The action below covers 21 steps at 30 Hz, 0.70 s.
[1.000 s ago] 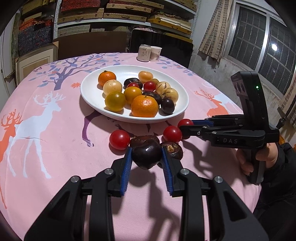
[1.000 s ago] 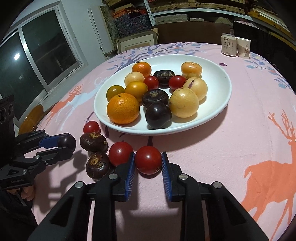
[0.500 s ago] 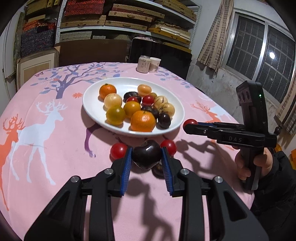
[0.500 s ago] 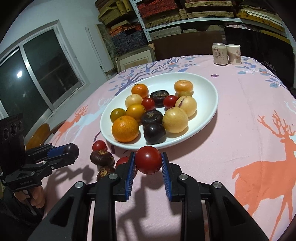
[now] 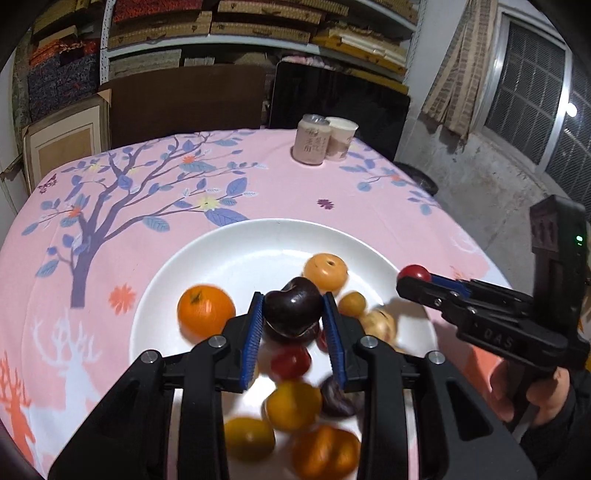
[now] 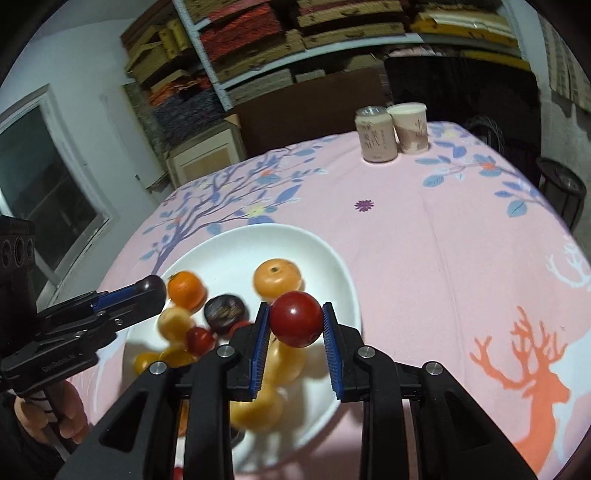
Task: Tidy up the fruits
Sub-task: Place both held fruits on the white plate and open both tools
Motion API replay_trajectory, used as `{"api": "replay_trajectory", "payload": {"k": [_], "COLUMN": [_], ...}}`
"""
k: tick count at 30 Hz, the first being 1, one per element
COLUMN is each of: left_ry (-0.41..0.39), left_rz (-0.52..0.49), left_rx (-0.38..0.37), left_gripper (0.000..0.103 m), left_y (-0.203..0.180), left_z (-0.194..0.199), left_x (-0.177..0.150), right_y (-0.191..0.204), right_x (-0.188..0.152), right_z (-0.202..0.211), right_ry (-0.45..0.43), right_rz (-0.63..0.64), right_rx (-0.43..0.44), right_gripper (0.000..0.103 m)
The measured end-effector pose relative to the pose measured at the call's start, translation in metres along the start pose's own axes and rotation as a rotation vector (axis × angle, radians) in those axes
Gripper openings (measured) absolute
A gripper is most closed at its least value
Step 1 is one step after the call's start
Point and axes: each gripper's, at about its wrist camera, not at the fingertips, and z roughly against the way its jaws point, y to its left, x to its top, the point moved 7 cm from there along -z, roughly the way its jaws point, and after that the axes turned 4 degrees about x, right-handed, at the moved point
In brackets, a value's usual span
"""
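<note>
Under left tool (image 5: 293, 317), plate (image 5: 229, 254) fruits blurred.

Stacked shelves (image 5: 258, 22) (boxes crammed), barred window (image 5: 535, 96), curtain (image 5: 458, 70).

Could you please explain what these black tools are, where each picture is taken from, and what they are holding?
There is no robot here: a person holds one black two-fingered tool in each hand, with a camera on each looking forward along its fingers. In the left camera's picture, the left hand-held gripper is shut on a dark purple, glossy fruit. In the right camera's picture, the right hand-held gripper is shut on a small round red tomato. Both hang above a white round plate holding orange, yellow, red and dark fruits. The plate sits on a pink tablecloth with tree and deer prints. At the far edge stand a can and a paper cup.
</note>
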Motion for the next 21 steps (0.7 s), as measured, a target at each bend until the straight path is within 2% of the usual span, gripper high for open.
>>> {"api": "replay_trajectory", "payload": {"k": [5,8,10,11,13,17,21], "left_ry": [0.079,0.109,0.11,0.097,0.056,-0.002,-0.051], "left_rz": [-0.013,-0.004,0.013,0.02,0.041,0.081,0.058], "left_rx": [0.037,0.052,0.042,0.043,0.04,0.01,-0.011], "left_gripper": [0.031,0.031,0.041,0.044,0.06,0.064,0.071], "left_y": [0.002,0.005,0.009,0.011,0.015,0.02,0.015], "left_z": [-0.047,-0.058,-0.056,-0.051,-0.035,0.005,0.054], "left_x": [0.009,0.006,0.005,0.007,0.008,-0.001,-0.036], "right_y": [-0.008,-0.01,-0.007,-0.005,-0.002,0.003,0.011], "right_x": [0.0,0.001,0.002,0.003,0.006,0.003,-0.014], "right_z": [-0.019,-0.021,-0.016,-0.012,0.0,0.02,0.039], "right_ry": [0.014,0.008,-0.012,-0.028,-0.068,-0.108,-0.092], "right_rz": [0.018,0.024,0.036,0.033,0.032,0.028,0.038], "right_rx": [-0.032,-0.02,0.005,0.021,0.048,0.068,0.063], "right_gripper": [0.028,0.03,0.031,0.032,0.034,0.036,0.043]}}
